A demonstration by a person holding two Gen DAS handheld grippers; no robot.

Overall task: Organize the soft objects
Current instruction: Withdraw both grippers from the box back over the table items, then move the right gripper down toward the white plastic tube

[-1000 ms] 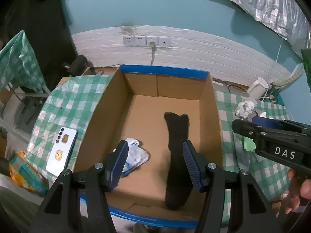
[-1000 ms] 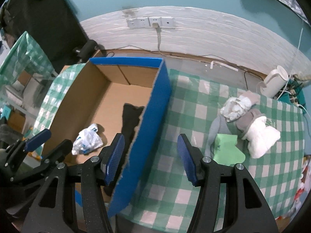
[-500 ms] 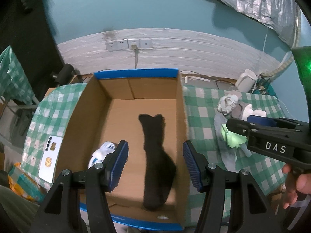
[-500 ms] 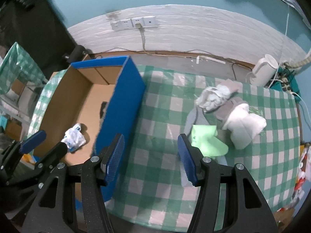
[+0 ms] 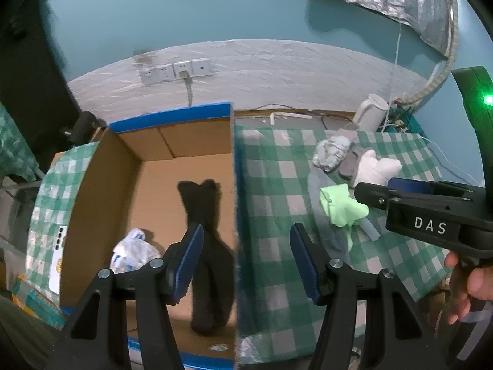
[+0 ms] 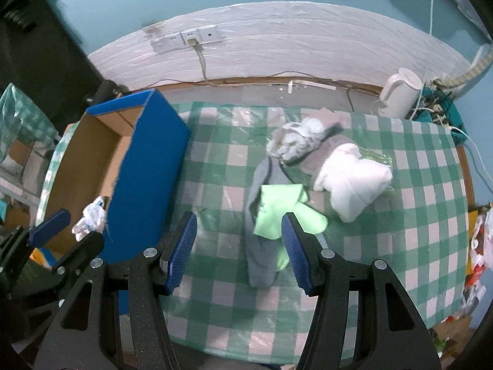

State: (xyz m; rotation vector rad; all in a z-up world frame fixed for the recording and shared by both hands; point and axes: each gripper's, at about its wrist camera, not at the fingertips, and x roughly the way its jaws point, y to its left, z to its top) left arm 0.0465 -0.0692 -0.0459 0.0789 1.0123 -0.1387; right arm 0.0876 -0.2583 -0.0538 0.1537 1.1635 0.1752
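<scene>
Left wrist view: the left gripper [image 5: 246, 257] hangs released, nothing between its blue pads, straddling the right wall of the cardboard box [image 5: 101, 185]. Inside the box lie a black sock [image 5: 205, 234] and a crumpled white plastic bag [image 5: 132, 251]. Farther right, on the green checked tablecloth [image 5: 277, 191], rests a pile of soft things.

From the right wrist view, the right gripper [image 6: 238, 245] is likewise released and empty, poised above a grey sock [image 6: 260, 246] and a light green cloth [image 6: 277, 212]. Beyond them sit a white plush bundle [image 6: 354, 182] and a pale bundled sock [image 6: 295, 140]; a white kettle [image 6: 400, 92] stands by the wall.
</scene>
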